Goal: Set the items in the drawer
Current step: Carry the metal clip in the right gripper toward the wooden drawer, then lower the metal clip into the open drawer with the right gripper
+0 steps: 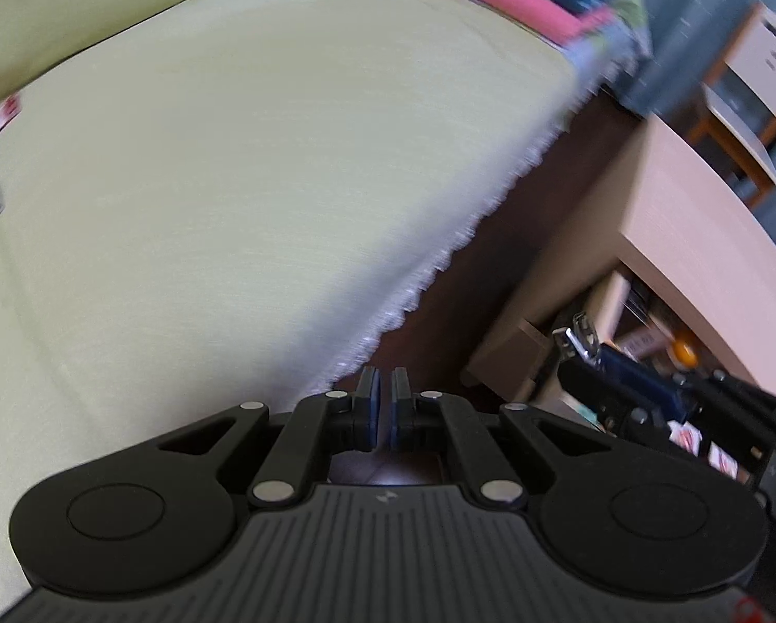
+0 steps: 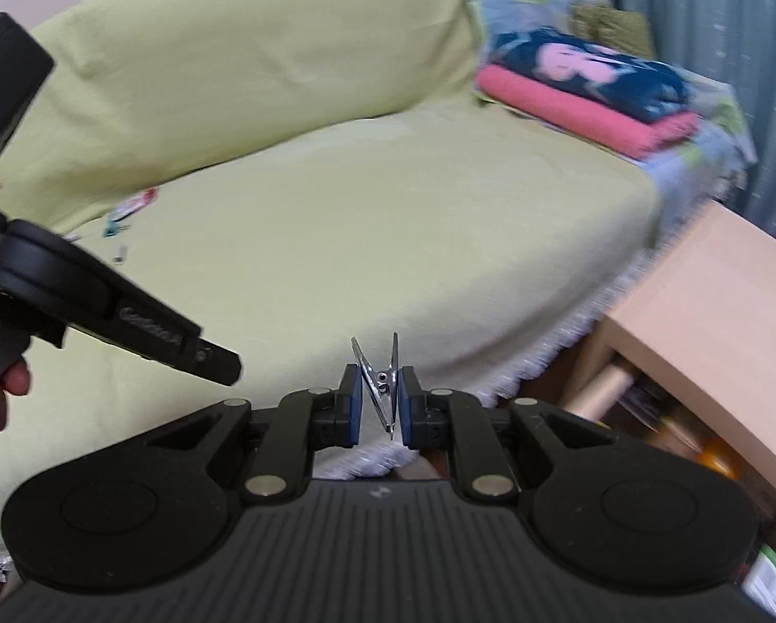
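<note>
Metal clip pinched between the right gripper pads, held tilted in the air over the sofa. Left gripper closed, empty. Open drawer sits under the wooden table (contents blurred). Judgement: keep squeeze steady; clip could pivot.

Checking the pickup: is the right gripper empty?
No, the right gripper pinches a metal clip between its pads.

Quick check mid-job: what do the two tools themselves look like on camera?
Both tools, left and right, match: matte black linkage arms with silver round pivot pins, blue pads on the fingers, and a ribbed dark grey base with a small logo. No cables or sleeves show.
</note>
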A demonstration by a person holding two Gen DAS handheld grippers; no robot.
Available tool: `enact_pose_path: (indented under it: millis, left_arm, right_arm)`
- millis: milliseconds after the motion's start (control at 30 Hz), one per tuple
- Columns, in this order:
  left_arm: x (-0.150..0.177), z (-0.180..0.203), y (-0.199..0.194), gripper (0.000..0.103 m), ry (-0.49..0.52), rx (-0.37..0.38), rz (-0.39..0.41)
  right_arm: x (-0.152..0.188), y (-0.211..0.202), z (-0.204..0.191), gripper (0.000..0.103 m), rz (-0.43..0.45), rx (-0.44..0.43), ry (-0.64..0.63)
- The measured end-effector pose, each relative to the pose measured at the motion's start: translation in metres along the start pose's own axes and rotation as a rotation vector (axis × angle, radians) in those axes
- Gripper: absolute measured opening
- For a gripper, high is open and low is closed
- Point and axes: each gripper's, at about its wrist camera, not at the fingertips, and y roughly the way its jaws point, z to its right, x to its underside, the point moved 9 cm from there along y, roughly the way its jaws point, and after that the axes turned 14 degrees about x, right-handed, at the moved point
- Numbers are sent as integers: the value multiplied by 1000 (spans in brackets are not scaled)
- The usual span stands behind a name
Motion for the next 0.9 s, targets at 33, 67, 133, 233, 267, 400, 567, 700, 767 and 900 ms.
enact_pose_path:
  millis: [33,67,133,233,267,400,567,700,767,900]
  left_arm:
    - [3,10,1,0,23,8,-7]
    - [5,21,3,1,46,17,-13]
    - [12,40,6,1,91,38,-28]
    - [23,65,10,1,149,64,-48]
    - [26,73,11,1,169,73,-55]
    - [41,106,17,1,246,109,-82]
    - [59,147,23,1,343,153,-117]
    - [72,169,30,1,394,179,-141]
    - [78,177,32,1,417,182,-151]
    - [86,190,38,2,462,175,-156]
  right_arm:
    - [4,-2,10,12,-4,21,11]
    - [7,-4,19,12,-8,42,22]
    - [15,-11,39,12,-16,88,43]
    - [27,-21,62,12,-29,149,77]
    - [28,-21,67,12,-32,167,86]
    - [35,-26,89,12,-43,225,115]
    - [49,-36,121,12,-56,285,156]
    - [65,-46,146,12,-75,331,189]
    - [72,-48,156,12,-85,346,200]
    - [82,-50,168,12,-96,371,214]
